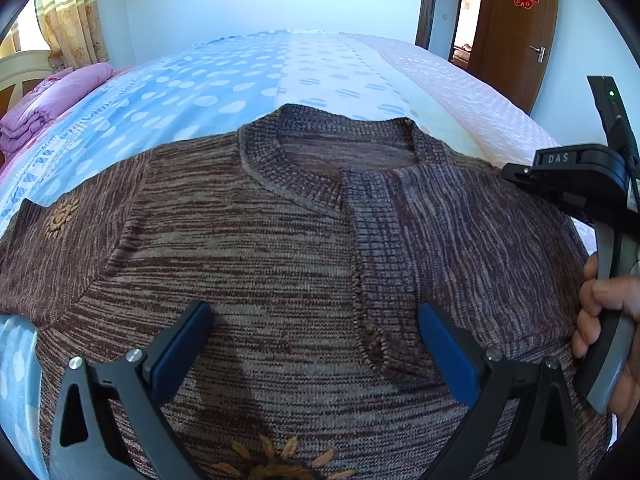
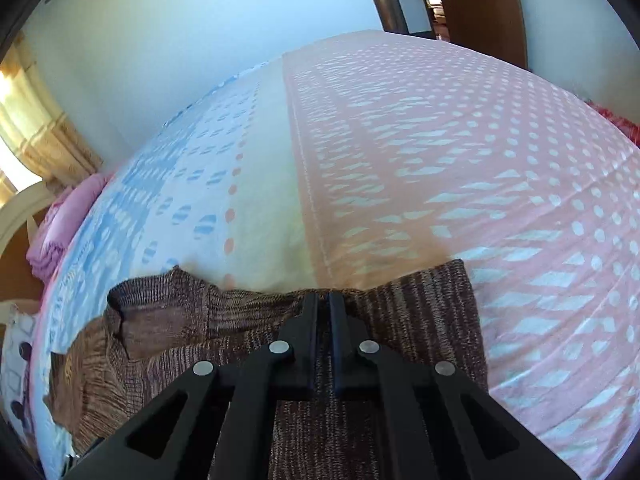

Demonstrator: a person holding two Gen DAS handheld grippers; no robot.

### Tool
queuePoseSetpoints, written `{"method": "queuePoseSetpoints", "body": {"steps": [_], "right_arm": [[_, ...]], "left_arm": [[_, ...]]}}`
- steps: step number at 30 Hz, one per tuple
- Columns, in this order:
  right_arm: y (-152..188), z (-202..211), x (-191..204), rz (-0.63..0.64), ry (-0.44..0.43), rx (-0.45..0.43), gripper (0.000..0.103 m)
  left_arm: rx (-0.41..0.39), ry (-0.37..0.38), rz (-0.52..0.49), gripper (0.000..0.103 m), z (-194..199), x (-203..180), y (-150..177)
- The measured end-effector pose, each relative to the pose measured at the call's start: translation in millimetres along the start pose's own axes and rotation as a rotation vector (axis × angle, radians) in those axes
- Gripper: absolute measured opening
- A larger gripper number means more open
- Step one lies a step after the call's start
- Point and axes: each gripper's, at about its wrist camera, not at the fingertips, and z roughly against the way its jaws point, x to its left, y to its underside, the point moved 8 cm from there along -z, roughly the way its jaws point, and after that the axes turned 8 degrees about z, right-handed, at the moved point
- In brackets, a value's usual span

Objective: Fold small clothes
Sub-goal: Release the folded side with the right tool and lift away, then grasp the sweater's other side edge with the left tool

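A brown knitted sweater [image 1: 256,248] with a ribbed neck lies flat on the bed. Its right sleeve is folded in across the chest. My left gripper [image 1: 316,336] is open and empty, hovering over the sweater's middle. My right gripper [image 2: 323,300] has its fingers pressed together at the sweater's right shoulder edge [image 2: 400,300]; whether cloth is pinched between them does not show. The right gripper's body [image 1: 580,176] also shows in the left wrist view, at the sweater's right shoulder, with a hand on its handle.
The bed sheet [image 1: 248,76] is blue with dots on the left and pink [image 2: 460,168] on the right. Folded pink bedding [image 1: 52,100] lies at the far left edge. A brown door [image 1: 516,28] stands open at the back right.
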Motion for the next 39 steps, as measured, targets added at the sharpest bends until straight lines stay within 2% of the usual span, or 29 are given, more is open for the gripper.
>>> {"method": "queuePoseSetpoints", "body": {"steps": [3,4,6,10,12,14,15,17,19,20,21,23,26,29,31,32,33,35,36,37,39], "right_arm": [[-1,23,-15,0.024,0.147,-0.043,0.004],[3,36,-18,0.030,0.140,-0.065,0.007],[16,51,-18,0.030,0.100,-0.054,0.007],[58,93,-3,0.079,0.096,-0.067,0.007],[80,99,3,0.092,0.110,-0.034,0.007],[97,96,7,0.098,0.098,-0.012,0.012],[102,96,7,0.116,0.108,-0.031,0.014],[105,98,10,0.135,0.117,-0.052,0.021],[106,96,16,0.155,0.094,-0.051,0.044],[106,94,21,0.176,0.077,-0.053,0.049],[106,93,25,0.192,0.073,-0.055,0.055],[107,91,30,0.222,0.094,-0.054,0.056],[106,88,31,0.226,0.097,-0.053,0.057],[109,90,29,0.210,0.077,-0.060,0.057],[109,91,27,0.202,0.069,-0.062,0.057],[109,91,27,0.201,0.068,-0.063,0.057],[109,91,27,0.202,0.069,-0.063,0.057],[109,91,27,0.204,0.072,-0.062,0.057],[109,92,27,0.205,0.073,-0.062,0.057],[109,92,27,0.205,0.073,-0.062,0.057],[109,92,27,0.203,0.070,-0.064,0.057]], "left_arm": [[0.000,0.004,0.003,0.103,0,0,0],[-0.001,0.005,0.004,0.103,0,1,0],[-0.001,0.006,0.005,0.103,0,0,0],[0.000,0.007,0.001,0.103,-1,0,-1],[0.000,0.006,0.000,0.103,-1,0,-1],[0.000,0.008,0.001,0.103,-1,1,-1],[0.000,0.015,0.004,0.103,-1,1,-1],[0.001,0.043,0.011,0.103,1,2,-1],[0.009,0.099,0.022,0.103,9,9,1],[0.011,0.111,0.027,0.103,13,12,3],[0.007,0.106,0.036,0.103,21,22,4],[-0.024,0.036,0.066,0.103,35,55,2],[-0.082,-0.019,0.165,0.103,56,116,-9],[-0.192,-0.149,0.353,0.103,86,217,-26],[-0.243,-0.198,0.470,0.103,100,272,-33],[-0.261,-0.197,0.533,0.101,105,297,-36],[-0.271,-0.185,0.620,0.094,108,328,-37],[-0.261,-0.171,0.732,0.084,105,363,-36],[-0.241,-0.158,0.781,0.083,99,379,-34],[-0.220,-0.148,0.801,0.081,92,387,-31],[-0.154,-0.130,0.822,0.065,71,396,-25]]}}
